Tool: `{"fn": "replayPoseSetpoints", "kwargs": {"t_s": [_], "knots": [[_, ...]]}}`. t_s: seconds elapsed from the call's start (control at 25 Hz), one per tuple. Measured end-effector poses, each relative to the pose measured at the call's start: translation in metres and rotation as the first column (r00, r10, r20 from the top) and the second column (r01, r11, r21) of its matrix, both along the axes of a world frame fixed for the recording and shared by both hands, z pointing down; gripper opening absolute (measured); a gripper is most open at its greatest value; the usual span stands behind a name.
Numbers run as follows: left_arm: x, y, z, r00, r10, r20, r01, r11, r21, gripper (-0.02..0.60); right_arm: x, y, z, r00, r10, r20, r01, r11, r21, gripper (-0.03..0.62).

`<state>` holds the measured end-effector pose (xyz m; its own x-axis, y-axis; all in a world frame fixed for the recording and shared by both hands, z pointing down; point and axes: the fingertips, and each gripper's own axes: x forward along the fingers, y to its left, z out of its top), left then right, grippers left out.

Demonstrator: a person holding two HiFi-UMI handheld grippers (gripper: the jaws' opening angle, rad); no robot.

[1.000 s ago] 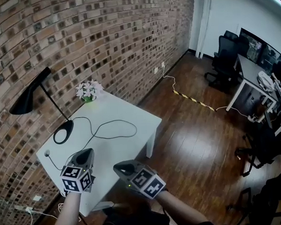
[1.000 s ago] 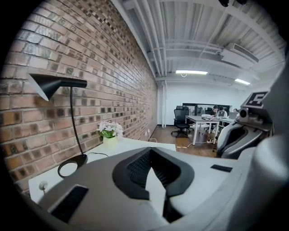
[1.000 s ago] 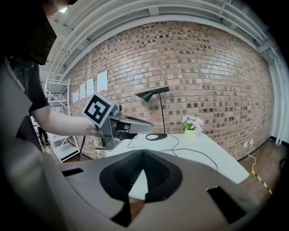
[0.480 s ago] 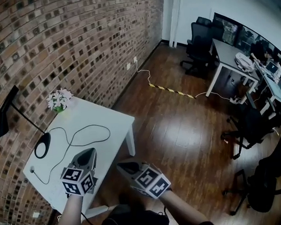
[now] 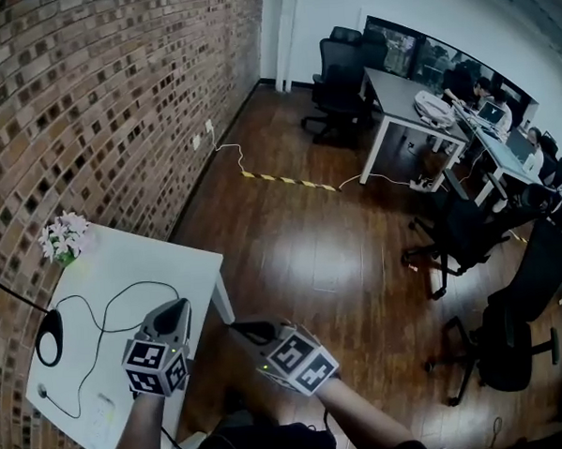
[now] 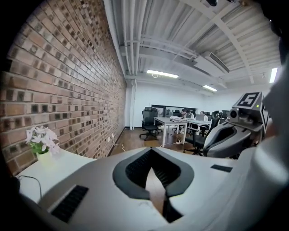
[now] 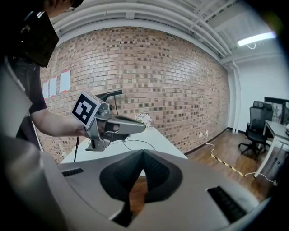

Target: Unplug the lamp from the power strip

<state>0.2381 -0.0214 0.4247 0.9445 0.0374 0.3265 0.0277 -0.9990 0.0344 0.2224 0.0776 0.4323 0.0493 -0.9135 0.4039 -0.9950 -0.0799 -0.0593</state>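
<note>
The black lamp's round base (image 5: 49, 336) stands on the white table (image 5: 138, 269) at the head view's lower left; its shade is out of frame there. Its black cord (image 5: 116, 307) loops across the tabletop to a small plug-like end (image 5: 43, 391). No power strip shows in any view. My left gripper (image 5: 177, 309) hovers over the table's near right edge, jaws shut and empty. My right gripper (image 5: 238, 329) hangs beside it over the wooden floor, tips together, holding nothing. In the right gripper view the lamp's shade (image 7: 110, 94) rises behind the left gripper (image 7: 115, 126).
A pot of pale flowers (image 5: 66, 238) sits at the table's far corner against the brick wall (image 5: 87, 116). Wooden floor (image 5: 339, 263) spreads to the right. Desks (image 5: 401, 95) and black office chairs (image 5: 512, 333) stand further right. A striped cable cover (image 5: 288, 179) crosses the floor.
The head view has swung right: table and lamp slid to the left edge and the shade left the frame. Both grippers swung with it, staying shut side by side.
</note>
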Motion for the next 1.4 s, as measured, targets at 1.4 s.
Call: {"fn": "replayPoseSetpoints", "kwargs": {"t_s": [1.4], "knots": [[0.162, -0.045, 0.006, 0.996, 0.084, -0.021, -0.085, 0.996, -0.041, 0.005, 0.168, -0.054, -0.005, 0.992, 0.075, 0.105, -0.081, 0.995, 0.054, -0.004]]}}
